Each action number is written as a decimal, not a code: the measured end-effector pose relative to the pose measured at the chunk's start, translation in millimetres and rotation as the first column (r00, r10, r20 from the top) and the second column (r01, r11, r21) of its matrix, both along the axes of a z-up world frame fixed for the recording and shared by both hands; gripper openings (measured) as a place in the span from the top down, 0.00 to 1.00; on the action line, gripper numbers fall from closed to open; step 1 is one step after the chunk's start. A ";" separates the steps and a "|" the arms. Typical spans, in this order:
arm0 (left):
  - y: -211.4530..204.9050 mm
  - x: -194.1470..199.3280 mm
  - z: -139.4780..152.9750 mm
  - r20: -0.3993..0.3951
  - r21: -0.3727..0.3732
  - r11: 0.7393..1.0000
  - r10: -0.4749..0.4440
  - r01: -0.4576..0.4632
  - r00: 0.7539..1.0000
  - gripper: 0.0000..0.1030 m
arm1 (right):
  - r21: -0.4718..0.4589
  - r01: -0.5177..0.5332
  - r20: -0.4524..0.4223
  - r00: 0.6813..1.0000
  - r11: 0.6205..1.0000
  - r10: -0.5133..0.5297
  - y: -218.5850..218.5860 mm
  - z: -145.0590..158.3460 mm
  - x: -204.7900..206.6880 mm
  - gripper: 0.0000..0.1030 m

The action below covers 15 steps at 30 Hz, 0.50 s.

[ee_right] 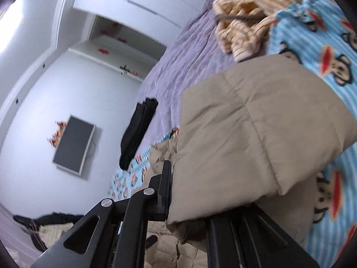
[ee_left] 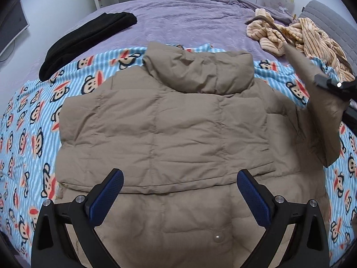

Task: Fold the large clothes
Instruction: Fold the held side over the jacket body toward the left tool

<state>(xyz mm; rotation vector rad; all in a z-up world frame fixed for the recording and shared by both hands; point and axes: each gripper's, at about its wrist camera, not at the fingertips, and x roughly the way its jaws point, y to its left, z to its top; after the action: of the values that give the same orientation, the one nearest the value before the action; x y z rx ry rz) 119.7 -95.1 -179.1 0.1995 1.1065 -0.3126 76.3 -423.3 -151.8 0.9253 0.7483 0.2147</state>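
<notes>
Purple bedspread [ee_left: 189, 22] under a monkey-print blanket [ee_left: 29, 116]. Tan puffer jacket [ee_left: 165, 122] lies flat on the blanket, one sleeve [ee_right: 245, 134] lifted. Right gripper [ee_right: 176, 192] clamped tight on that sleeve. Left gripper [ee_left: 179, 192] jaws wide, empty, above the jacket hem. Black garment [ee_left: 89, 40] far left.

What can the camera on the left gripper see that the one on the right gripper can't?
Only the left wrist view shows the open left gripper and the jacket's hood. Only the right wrist view shows the right gripper up close, clamped on the lifted sleeve. Both show the tan jacket, the monkey blanket and the black garment.
</notes>
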 end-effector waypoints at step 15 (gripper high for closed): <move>5.4 34.2 -29.3 -0.056 -0.078 0.997 0.014 -0.018 0.998 0.01 | -0.058 -0.085 -0.354 0.933 0.995 0.060 95.9 -114.3 40.6 0.84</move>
<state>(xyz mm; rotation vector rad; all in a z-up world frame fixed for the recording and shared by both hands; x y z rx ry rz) 153.9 -89.6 -208.4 0.1131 1.1482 -0.3482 116.9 -327.4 -266.1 0.8779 1.1165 0.0852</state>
